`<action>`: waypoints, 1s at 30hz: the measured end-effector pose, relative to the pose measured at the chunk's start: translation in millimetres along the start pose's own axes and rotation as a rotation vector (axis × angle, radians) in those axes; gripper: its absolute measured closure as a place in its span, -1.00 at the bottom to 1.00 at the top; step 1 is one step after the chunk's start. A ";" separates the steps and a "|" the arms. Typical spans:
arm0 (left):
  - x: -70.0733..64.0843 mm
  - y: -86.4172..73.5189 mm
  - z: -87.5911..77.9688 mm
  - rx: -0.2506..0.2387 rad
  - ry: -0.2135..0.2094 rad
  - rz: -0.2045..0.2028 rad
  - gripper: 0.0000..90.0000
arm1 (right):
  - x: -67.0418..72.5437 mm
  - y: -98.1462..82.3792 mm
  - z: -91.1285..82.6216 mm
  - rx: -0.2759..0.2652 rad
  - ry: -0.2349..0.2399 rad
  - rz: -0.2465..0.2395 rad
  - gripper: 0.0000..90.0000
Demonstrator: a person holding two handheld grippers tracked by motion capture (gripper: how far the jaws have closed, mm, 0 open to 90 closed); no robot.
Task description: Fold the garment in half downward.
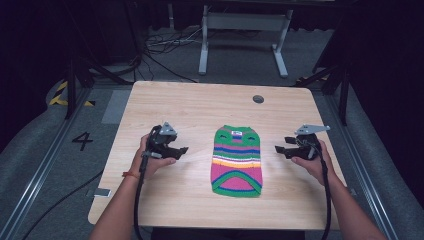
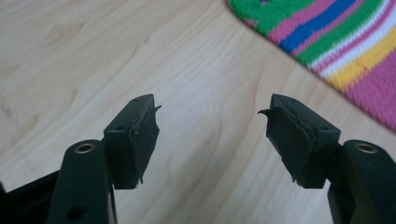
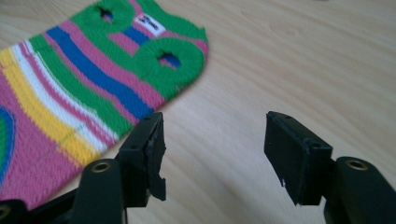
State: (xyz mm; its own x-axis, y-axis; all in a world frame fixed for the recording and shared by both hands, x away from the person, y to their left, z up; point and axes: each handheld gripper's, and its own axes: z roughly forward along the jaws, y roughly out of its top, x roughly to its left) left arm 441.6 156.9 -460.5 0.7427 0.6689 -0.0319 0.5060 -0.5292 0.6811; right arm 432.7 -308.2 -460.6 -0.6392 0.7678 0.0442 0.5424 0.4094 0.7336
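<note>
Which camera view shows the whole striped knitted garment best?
The high view: the striped knitted garment lies whole and flat between both grippers. The right gripper view shows its end with two green-ringed holes and a label; the left gripper view shows a striped corner.

The table is pale wood, smooth, with visible grain. The striped garment is coarse ribbed knit cloth. Both grippers' jaws look matt black plastic, ragged-edged.

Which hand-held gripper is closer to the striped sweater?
Roughly even; the right hand-held gripper looks slightly nearer. It sits just off the sweater's right edge, jaws open toward it. The left hand-held gripper sits off its left edge, also open, with a bit more bare table between.
</note>
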 end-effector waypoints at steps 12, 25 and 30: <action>0.7 53.2 59.2 0.001 -0.038 -0.029 -0.06 | 18.7 53.5 61.4 0.044 0.038 -0.077 0.24; -19.8 78.9 121.3 0.061 -0.106 -0.007 -0.03 | 9.9 57.9 102.5 0.133 0.015 -0.021 0.12; -20.5 82.7 126.2 0.057 -0.092 -0.012 -0.01 | 4.2 53.7 107.4 0.141 0.016 0.004 0.09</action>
State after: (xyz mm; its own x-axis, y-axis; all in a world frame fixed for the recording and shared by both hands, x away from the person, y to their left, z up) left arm 523.6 33.6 -495.8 0.7719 0.6263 -0.1088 0.5375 -0.5515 0.6379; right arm 517.7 -230.0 -493.9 -0.6448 0.7621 0.0582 0.6154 0.4724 0.6309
